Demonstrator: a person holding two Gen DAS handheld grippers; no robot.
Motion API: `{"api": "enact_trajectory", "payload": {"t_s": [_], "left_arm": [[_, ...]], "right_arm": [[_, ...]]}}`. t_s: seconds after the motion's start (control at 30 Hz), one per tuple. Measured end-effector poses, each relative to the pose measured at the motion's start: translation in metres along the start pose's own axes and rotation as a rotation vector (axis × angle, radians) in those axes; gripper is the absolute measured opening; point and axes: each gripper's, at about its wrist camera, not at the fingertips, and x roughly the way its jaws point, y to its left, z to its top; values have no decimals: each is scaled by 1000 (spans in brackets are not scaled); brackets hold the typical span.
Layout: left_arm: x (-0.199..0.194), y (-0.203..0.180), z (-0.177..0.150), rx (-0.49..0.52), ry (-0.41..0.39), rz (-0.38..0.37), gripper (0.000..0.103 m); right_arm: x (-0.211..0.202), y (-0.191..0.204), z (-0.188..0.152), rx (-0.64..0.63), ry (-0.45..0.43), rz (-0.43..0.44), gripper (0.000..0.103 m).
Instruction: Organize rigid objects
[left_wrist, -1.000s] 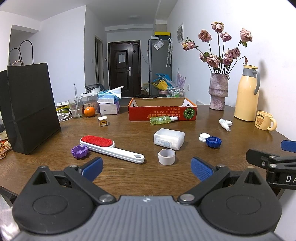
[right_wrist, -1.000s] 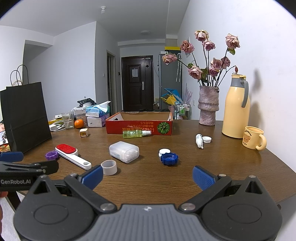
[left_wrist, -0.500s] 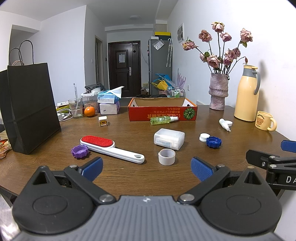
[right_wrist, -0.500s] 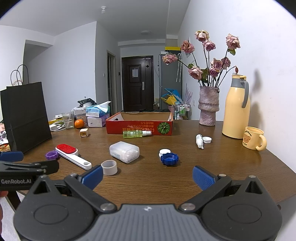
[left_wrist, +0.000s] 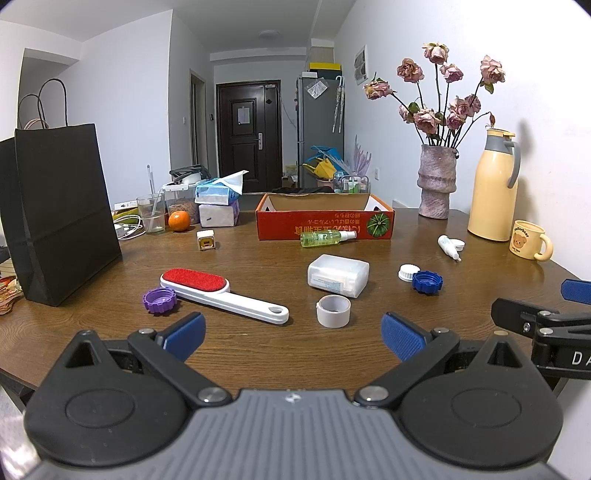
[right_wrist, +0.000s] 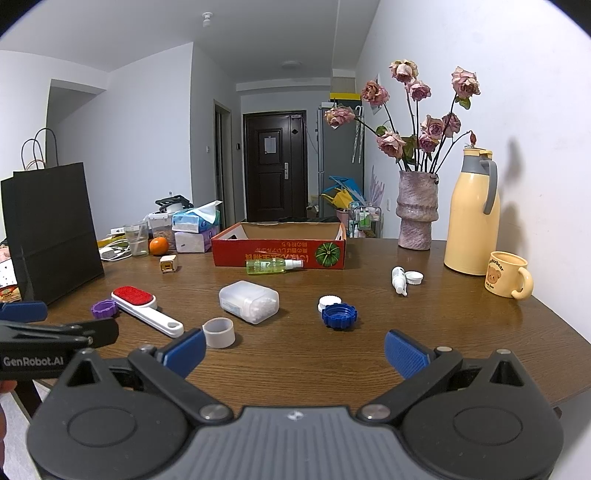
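Loose items lie on the brown table (left_wrist: 258, 354): a red-and-white lint brush (left_wrist: 221, 295), a purple cap (left_wrist: 159, 300), a roll of tape (left_wrist: 333, 311), a clear plastic box (left_wrist: 338, 275), a blue cap (left_wrist: 427, 283), a white cap (left_wrist: 406, 272), a green spray bottle (left_wrist: 325, 237) and a small white tube (left_wrist: 447, 247). Behind them stands an open red cardboard box (left_wrist: 325, 221). My left gripper (left_wrist: 293, 338) hovers open at the near edge, empty. My right gripper (right_wrist: 295, 349) is open too, with the blue cap (right_wrist: 339, 315) ahead of it.
A black paper bag (left_wrist: 59, 218) stands at the left. A vase of dried roses (left_wrist: 436, 181), a yellow thermos (left_wrist: 493, 188) and a bear mug (left_wrist: 530, 240) line the right wall. Tissue boxes (left_wrist: 218, 206), a glass and an orange (left_wrist: 179, 220) sit at the back left.
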Motion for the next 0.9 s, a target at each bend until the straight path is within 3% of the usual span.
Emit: {"api": "enact_trajectory", "payload": {"t_s": [0.57,0.9], "left_arm": [[0,-3,-2,-2,8,2,103],[22,5,-5,-15,42,14,103]], "right_arm": [[4,2,-2,-7,0,10,103],[16,3,-3,-9,14,7,103]]}}
